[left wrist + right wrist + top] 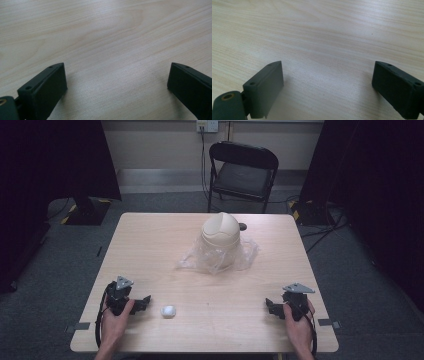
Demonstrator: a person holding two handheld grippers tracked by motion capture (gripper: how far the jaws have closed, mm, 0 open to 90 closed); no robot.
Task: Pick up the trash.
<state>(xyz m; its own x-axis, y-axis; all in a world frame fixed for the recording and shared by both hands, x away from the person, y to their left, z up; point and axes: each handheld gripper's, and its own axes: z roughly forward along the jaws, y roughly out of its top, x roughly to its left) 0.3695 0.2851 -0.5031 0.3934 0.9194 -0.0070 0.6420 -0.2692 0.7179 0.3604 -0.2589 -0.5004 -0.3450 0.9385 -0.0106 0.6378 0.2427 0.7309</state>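
Pale wood grain runs under both pairs of black jaws. In the left gripper view the left gripper [117,82] has its jaws spread wide, with nothing but bare table [107,37] between them; the right gripper [327,82], seen in its own view, is just as widely released and grasps nothing either.

The high view adds what those close views leave out. There the left gripper [143,301] sits near the table's front left corner, held in the person's left hand [117,317], and the right gripper [270,306] near the front right corner, in the right hand [299,320]; both rest low at the tabletop. A small white crumpled ball [168,311] lies on the table just beside the left gripper, on its inner side, apart from the jaws. Farther toward the table's back edge, about mid-width, stands a beige domed bin [220,234] on a sheet of clear crinkled plastic [200,260]. Beyond the table, a dark folding chair [242,172] stands against the wall.
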